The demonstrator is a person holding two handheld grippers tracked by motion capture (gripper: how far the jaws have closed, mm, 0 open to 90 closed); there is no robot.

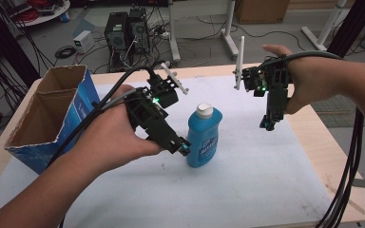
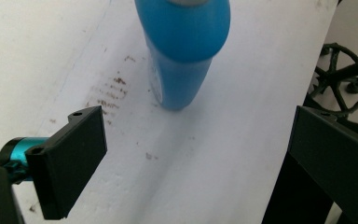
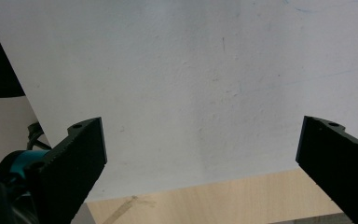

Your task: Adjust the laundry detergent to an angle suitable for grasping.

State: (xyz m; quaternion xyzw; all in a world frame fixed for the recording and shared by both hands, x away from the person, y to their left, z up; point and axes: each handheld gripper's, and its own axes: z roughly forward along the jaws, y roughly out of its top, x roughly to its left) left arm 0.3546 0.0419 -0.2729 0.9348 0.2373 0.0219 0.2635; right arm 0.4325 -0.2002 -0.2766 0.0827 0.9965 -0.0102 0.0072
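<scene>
The left claw (image 1: 184, 145), jaws wide and empty, nears the upright blue plastic bottle (image 1: 203, 137), probably to grasp it; the right claw (image 1: 267, 124) hangs open, empty, clear above the white-covered desk (image 1: 247, 180).

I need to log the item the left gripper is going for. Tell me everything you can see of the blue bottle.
The blue bottle looks like glossy plastic, with rounded shoulders, a white cap and a blue label with white lettering too small to read. It stands upright, cap on, on the white sheet near the table's middle. The left gripper is right beside it, jaws open, with the bottle just ahead of them in the left gripper view; contact cannot be told.
</scene>
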